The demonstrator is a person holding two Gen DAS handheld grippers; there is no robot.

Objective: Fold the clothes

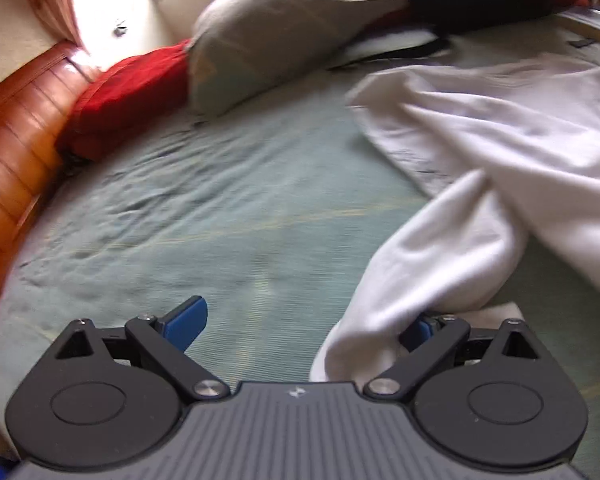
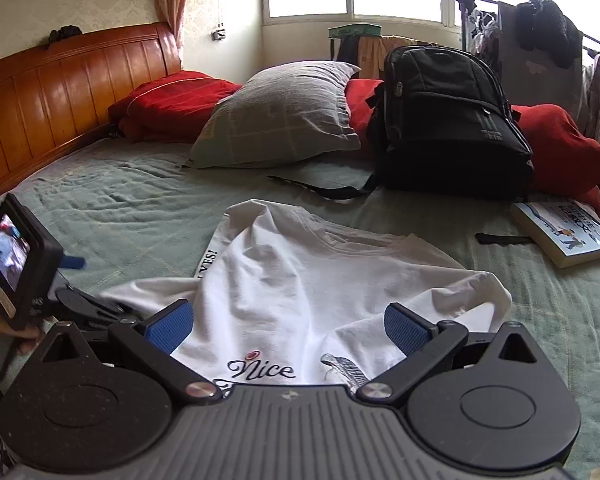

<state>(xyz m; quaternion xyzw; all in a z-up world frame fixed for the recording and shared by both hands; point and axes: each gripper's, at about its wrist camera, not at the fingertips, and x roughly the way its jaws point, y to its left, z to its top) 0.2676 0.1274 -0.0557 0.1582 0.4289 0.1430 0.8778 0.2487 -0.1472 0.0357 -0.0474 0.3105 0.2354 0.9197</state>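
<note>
1. Blue pads of the right gripper [image 2: 288, 326] stand wide apart just above the printed hem end of the white T-shirt [image 2: 300, 280], holding nothing; my guess is the spread is there to straddle a fold of cloth before closing.
2. Over on the left side, the left gripper [image 1: 304, 322] also has its jaws wide. One sleeve of the shirt [image 1: 420, 256] drapes across the inner side of one finger and hides most of its pad; the cloth lies against it but is not pinched.
3. Spread on the green bedsheet [image 2: 132, 208], the T-shirt lies near the foot of the bed, rumpled, with one side edge turned over so lettering shows. Folding looks barely started.
4. Each tool sits at its own side of the shirt, likely so both edges can be lifted together.
5. Pushed toward the wooden headboard [image 2: 60, 92], a grey pillow [image 2: 284, 116], a red blanket [image 2: 176, 100] and a black backpack [image 2: 448, 120] leave the sheet free for working.
6. Lying off to the far side, well apart from the shirt, is a book [image 2: 564, 236].
7. Gripping the left tool's handle, a hand [image 2: 4, 330] shows at the frame edge in the right wrist view.
</note>
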